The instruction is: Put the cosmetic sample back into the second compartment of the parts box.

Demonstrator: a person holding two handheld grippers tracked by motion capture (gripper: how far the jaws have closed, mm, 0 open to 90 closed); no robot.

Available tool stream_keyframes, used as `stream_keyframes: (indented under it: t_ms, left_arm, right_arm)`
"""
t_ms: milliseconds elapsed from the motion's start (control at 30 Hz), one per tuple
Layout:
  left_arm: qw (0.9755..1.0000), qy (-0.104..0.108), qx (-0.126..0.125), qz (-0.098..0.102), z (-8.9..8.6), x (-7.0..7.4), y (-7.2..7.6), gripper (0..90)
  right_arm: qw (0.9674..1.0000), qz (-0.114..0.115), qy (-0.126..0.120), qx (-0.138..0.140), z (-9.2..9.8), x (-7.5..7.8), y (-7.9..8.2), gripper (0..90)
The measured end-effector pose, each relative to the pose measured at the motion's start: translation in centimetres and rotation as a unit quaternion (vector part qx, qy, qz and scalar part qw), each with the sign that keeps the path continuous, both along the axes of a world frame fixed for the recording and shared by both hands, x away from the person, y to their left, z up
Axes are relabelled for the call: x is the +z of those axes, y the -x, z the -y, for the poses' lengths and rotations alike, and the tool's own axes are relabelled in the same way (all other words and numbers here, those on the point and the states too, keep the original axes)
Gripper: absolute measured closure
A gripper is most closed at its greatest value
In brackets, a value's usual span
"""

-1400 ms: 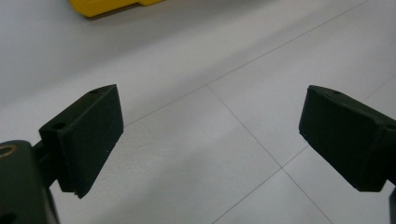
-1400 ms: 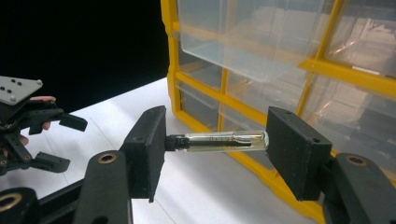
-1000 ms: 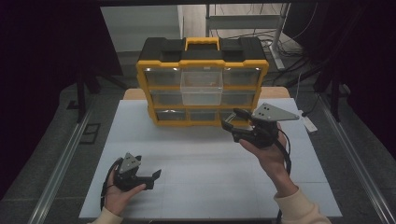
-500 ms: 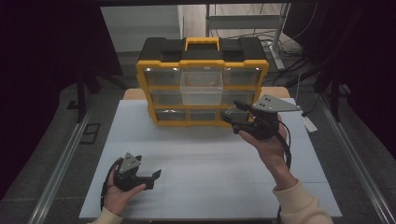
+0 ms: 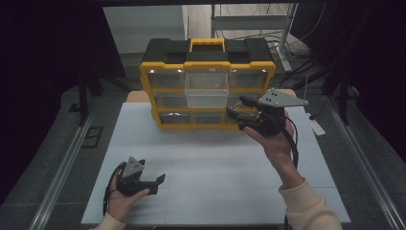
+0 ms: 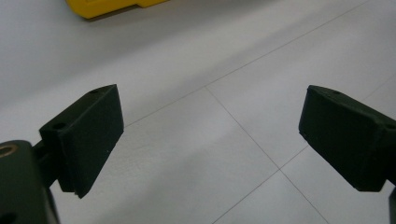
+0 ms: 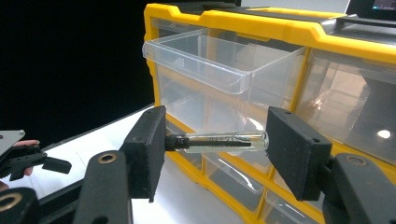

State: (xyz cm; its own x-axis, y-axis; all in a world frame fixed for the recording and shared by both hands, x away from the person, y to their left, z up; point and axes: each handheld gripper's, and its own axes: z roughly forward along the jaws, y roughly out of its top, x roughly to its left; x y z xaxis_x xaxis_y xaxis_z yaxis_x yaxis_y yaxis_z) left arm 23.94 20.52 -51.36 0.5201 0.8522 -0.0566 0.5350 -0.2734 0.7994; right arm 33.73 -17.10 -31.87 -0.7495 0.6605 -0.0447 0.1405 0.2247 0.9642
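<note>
- Yellow and black up top in the high view: a drawer cabinet (image 5: 207, 91) stands at the far side of the white bench (image 5: 210, 163), with one clear drawer (image 5: 207, 90) in its middle column pulled out toward us.
- Same view, and the right gripper (image 5: 238, 109) is raised just in front of the cabinet's lower right, jaws pointing at the drawers. What sits between them is too small to make out from up here.
- Down at the near left, the left gripper (image 5: 160, 178) rests low over the bench in the person's hand, well apart from the cabinet.
- Over to the left gripper view: the jaws stand wide, nothing between them, just pale bench surface (image 6: 196, 140) and a yellow corner of the cabinet (image 6: 109, 5) at the top edge.
- Now the right gripper view, and here's the prize: a small clear glass vial (image 7: 224, 141) with a dark cap (image 7: 175, 142), lying crosswise, pinched end to end between the right gripper (image 7: 215, 140) jaws, just below the open drawer (image 7: 219, 58).
- My read on handling: light, stiff, smooth and likely slippery, and fragile if squeezed hard.
- That end-to-end hold looks precarious; a grip across the middle of the body would probably steady it, with gentle pressure.
- The drawer's thin clear plastic looks light and slightly flexible, best taken by its front lip.
</note>
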Motion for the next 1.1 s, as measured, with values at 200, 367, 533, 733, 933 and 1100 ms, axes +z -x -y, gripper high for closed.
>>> stream_keyframes:
  t_ms: [200, 367, 533, 733, 933, 1100]
  left_arm:
    - [1.0, 0.0, 0.0, 0.0, 0.0, 0.0, 0.0, 7.2]
    - [1.0, 0.0, 0.0, 0.001, 0.0, 0.0, 0.0, 7.1]
    - [1.0, 0.0, 0.0, 0.001, 0.0, 0.0, 0.0, 7.2]
    - [1.0, 0.0, 0.0, 0.001, 0.0, 0.0, 0.0, 7.2]
    - [1.0, 0.001, 0.0, 0.002, -0.1, 0.0, 0.0, 7.3]
    - [1.0, 0.001, 0.0, 0.001, 0.0, 0.0, 0.0, 7.3]
  right_arm:
    - [1.0, 0.0, 0.002, -0.003, -0.1, 0.3, -0.4, 39.9]
    - [1.0, -0.001, 0.0, -0.005, -0.2, 0.5, -0.6, 39.9]
    - [1.0, 0.003, -0.005, -0.005, -0.5, 0.8, -0.9, 39.9]
    - [1.0, 0.004, -0.006, -0.005, -0.8, 1.2, -1.2, 39.9]
    - [1.0, 0.004, -0.005, -0.007, -0.9, 1.4, -1.5, 39.9]
    - [1.0, 0.005, -0.005, -0.006, -1.2, 1.7, -1.8, 39.8]
